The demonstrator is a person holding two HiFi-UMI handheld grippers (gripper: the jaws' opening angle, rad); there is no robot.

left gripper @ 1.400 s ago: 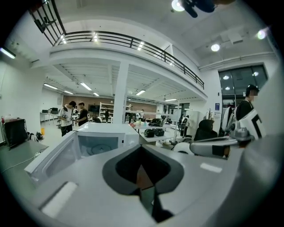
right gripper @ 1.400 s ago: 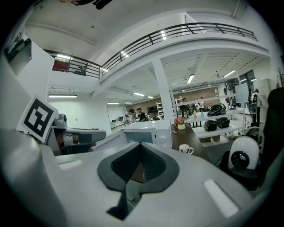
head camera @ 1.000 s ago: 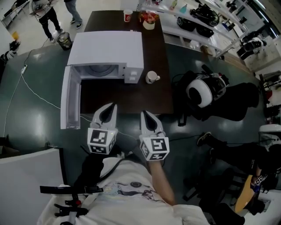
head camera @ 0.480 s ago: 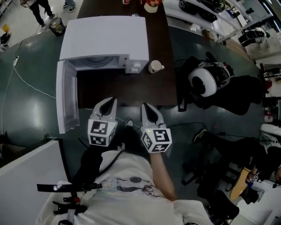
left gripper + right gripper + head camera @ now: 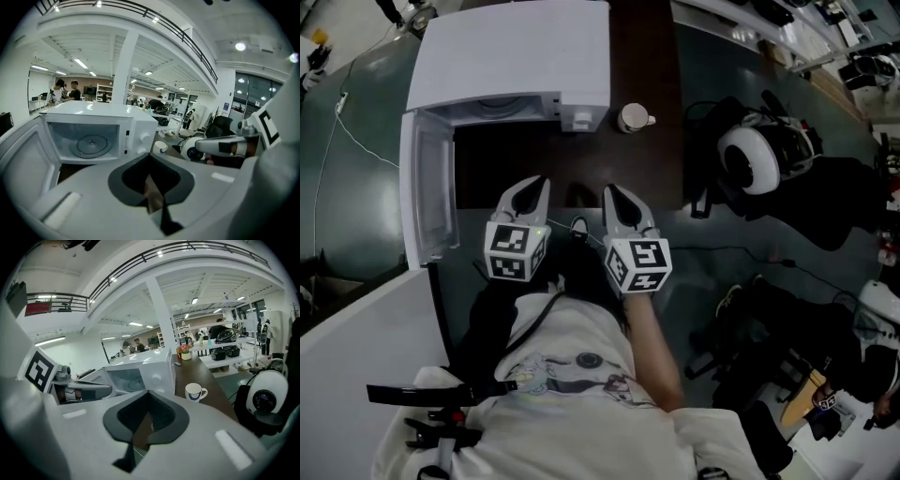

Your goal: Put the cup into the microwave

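I see the round, glossy white cup (image 5: 630, 117) upright on the dark brown table (image 5: 664, 164), in the upper middle of the head view. It is just right of the boxy white microwave (image 5: 516, 66), and its handle points right. The microwave door (image 5: 427, 202) is swung open at the left. The left gripper (image 5: 531, 186) and right gripper (image 5: 612, 192) are side by side at the table's near edge. Both point toward the microwave with jaws closed together, empty.

Cup (image 5: 631, 118) just R of microwave (image 5: 511, 66)
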